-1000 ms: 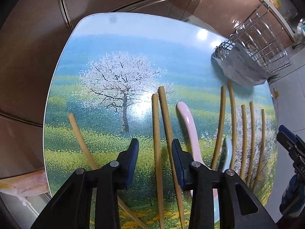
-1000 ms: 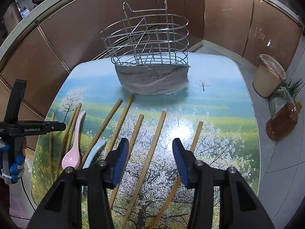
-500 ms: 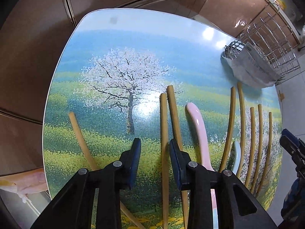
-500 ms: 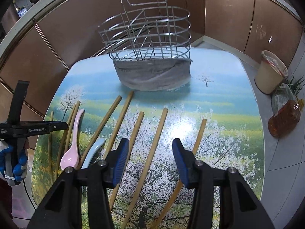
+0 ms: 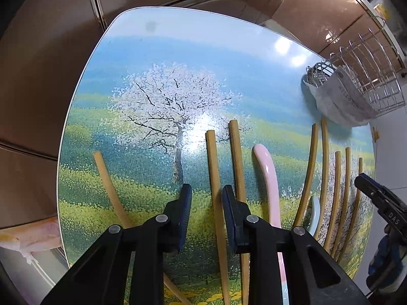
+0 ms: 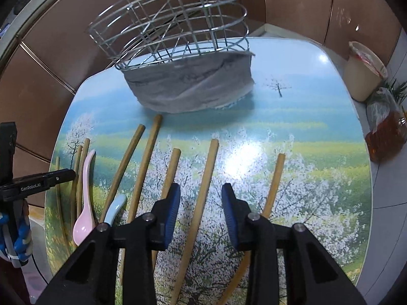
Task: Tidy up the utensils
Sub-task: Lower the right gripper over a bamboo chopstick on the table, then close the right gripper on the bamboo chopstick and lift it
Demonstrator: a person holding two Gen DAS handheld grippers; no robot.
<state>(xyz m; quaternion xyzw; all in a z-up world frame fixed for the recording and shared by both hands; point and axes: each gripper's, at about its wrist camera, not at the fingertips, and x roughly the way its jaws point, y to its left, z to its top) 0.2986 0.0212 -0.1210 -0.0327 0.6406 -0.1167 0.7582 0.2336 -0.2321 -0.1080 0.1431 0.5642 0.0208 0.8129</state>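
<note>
Several bamboo chopsticks lie on a table printed with a blossoming tree (image 5: 162, 58). My left gripper (image 5: 206, 193) is open, its jaws on either side of one chopstick (image 5: 215, 175); a second chopstick (image 5: 237, 162) lies just right of it. A pink spoon (image 5: 268, 178) and a light blue spoon (image 5: 314, 213) lie further right. My right gripper (image 6: 201, 193) is open, its jaws on either side of another chopstick (image 6: 203, 193). The wire utensil basket (image 6: 173, 23) with a grey cloth wrap (image 6: 193, 86) stands at the table's far side.
One chopstick (image 5: 108, 183) lies apart at the left. A beige bin (image 6: 365, 71) and a bag holding an amber bottle (image 6: 386, 132) stand on the floor to the right. Brown cabinet panels surround the table. The left gripper also shows in the right wrist view (image 6: 33, 183).
My left gripper's jaws have narrowed around the chopstick. My right gripper has moved forward toward the basket, which now looks larger and closer.
</note>
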